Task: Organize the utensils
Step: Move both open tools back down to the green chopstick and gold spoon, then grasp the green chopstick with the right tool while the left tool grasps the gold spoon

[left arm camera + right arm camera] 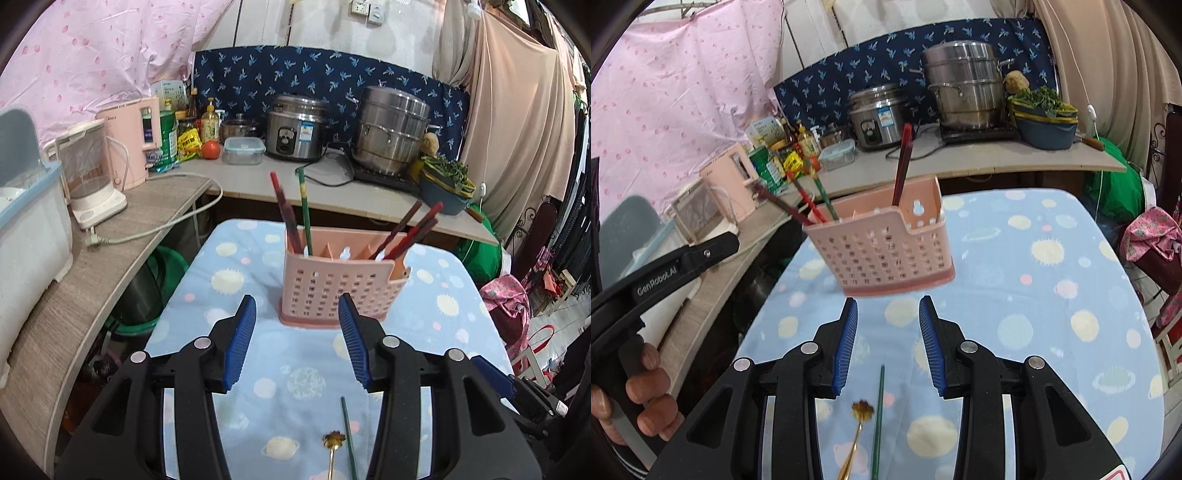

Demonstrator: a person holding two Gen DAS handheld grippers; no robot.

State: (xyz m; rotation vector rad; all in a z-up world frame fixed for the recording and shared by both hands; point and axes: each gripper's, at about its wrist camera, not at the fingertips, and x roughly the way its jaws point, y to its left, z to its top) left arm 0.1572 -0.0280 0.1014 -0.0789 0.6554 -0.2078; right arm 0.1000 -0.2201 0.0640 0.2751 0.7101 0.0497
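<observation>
A pink perforated utensil holder (341, 284) stands on a blue planet-print cloth (258, 291) and holds several red, dark and green chopsticks (306, 214). It also shows in the right wrist view (882, 247). A gold spoon with a flower-shaped end (334, 443) and a green chopstick (349, 439) lie on the cloth near me; the right wrist view shows the spoon (860, 424) and the chopstick (878, 417) too. My left gripper (297, 306) is open and empty, just short of the holder. My right gripper (888, 308) is open and empty above the two loose utensils.
A counter (258, 177) behind holds a rice cooker (295, 127), a steel steamer pot (391, 129), a glass box (243, 149), bottles, a pink kettle (129, 140) and a blue bowl of greens (445, 184). A side shelf (110, 258) runs along the left. The left gripper's body (665, 269) shows at left.
</observation>
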